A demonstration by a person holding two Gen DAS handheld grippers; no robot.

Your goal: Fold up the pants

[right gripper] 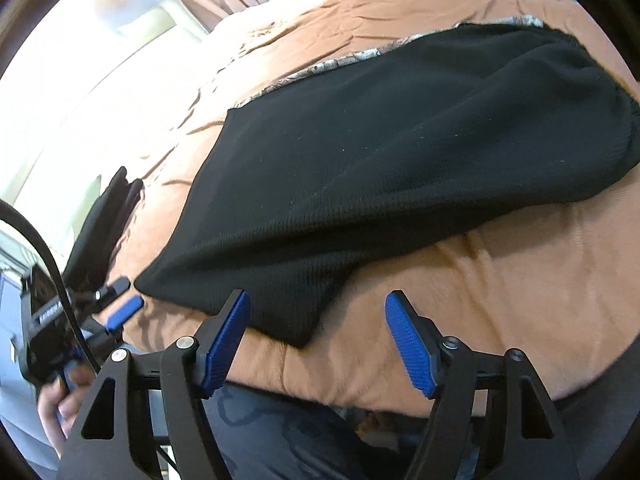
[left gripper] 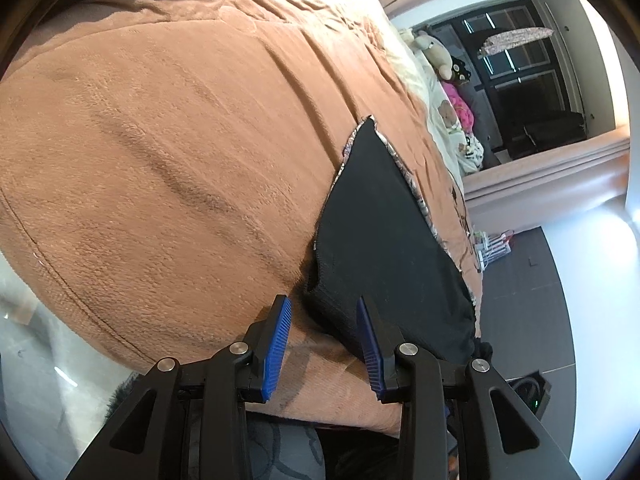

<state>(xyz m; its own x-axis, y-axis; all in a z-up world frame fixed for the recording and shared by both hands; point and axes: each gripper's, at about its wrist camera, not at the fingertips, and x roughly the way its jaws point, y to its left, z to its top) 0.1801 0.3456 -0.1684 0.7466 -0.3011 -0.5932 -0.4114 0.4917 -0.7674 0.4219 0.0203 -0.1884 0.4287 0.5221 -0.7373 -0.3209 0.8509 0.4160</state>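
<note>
Black knit pants (right gripper: 400,152) lie folded on an orange-brown fleece blanket (left gripper: 160,140) that covers a bed. We note a strip of patterned grey-and-white fabric (right gripper: 360,58) showing along the far edge of the pants, between them and the blanket.

In the left wrist view, we find the left gripper (left gripper: 324,320) released: its blue pads (left gripper: 280,340) stand apart with nothing clamped between them. One pad sits over bare blanket and the other at the near corner of the pants (left gripper: 380,220). We cannot tell whether either pad touches the cloth.

In the right wrist view, the right gripper (right gripper: 318,320) is also released, its jaws standing wide. The near corner of the pants lies between the blue pads (right gripper: 224,344) but is not pressed by either. The other gripper (right gripper: 120,312) appears at the left edge of this view, beside the pants, held by the person's hand (right gripper: 60,400).

Beyond the bed, in the left wrist view, we record a plush toy (left gripper: 434,50), a dark window (left gripper: 520,80) and a grey tiled floor (left gripper: 520,300).
</note>
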